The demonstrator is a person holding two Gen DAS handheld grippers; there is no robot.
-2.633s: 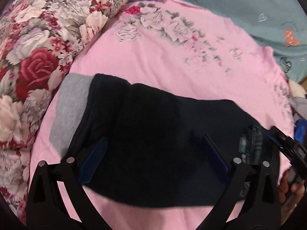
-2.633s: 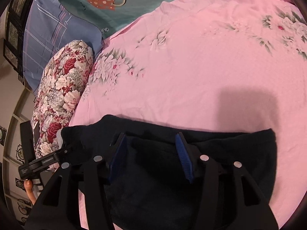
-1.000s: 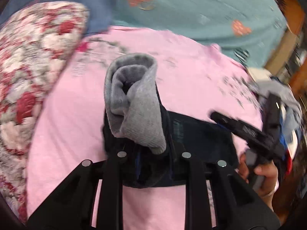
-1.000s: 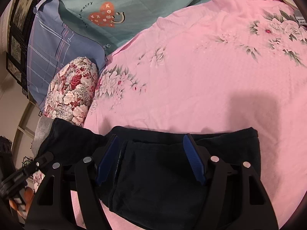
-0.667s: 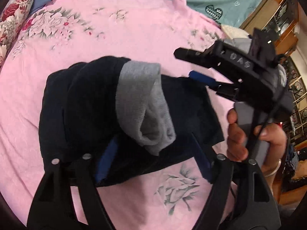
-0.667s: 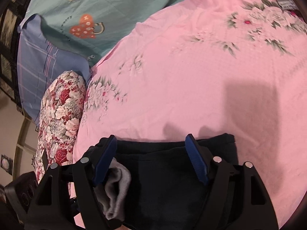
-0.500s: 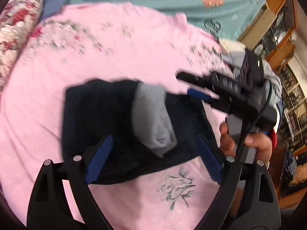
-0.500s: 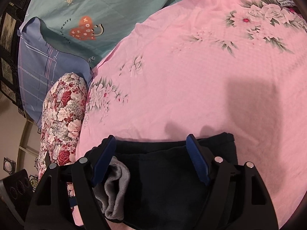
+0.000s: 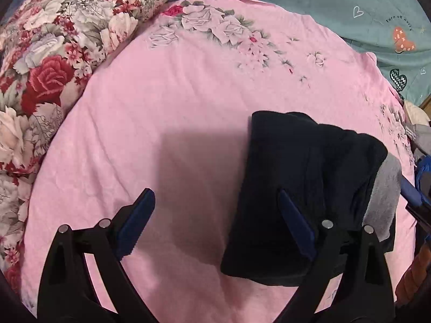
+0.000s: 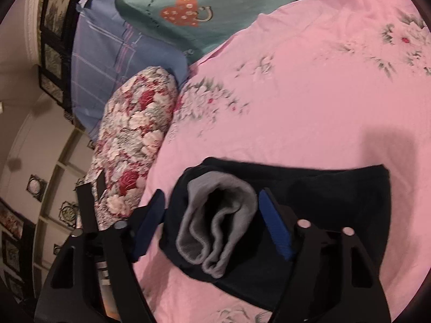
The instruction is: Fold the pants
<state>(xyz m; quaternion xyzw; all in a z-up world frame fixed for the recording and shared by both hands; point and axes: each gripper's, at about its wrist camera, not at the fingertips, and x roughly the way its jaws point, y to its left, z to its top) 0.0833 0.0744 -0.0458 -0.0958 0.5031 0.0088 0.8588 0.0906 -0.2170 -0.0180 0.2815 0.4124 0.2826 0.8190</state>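
Note:
The dark navy pants (image 9: 301, 188) lie folded in a compact bundle on the pink floral bedsheet (image 9: 188, 102), with their grey waistband (image 9: 385, 202) draped on top at the right edge. My left gripper (image 9: 215, 215) is open and empty; its right finger hovers over the bundle's left part, its left finger over bare sheet. In the right wrist view the pants (image 10: 336, 202) lie under my right gripper (image 10: 212, 223), which is open, its fingers on either side of the rolled grey waistband (image 10: 218, 223), not closed on it.
A red and white floral pillow (image 9: 54, 53) lies along the left, also in the right wrist view (image 10: 134, 140). A teal quilt (image 9: 350, 5) and a blue plaid pillow (image 10: 113, 62) lie at the far side. The right gripper's edge (image 9: 420, 185) shows at far right.
The left gripper folded the waistband end of the pants over onto the bundle, let go, opened and swung back to the left. The right gripper stayed open over the pants.

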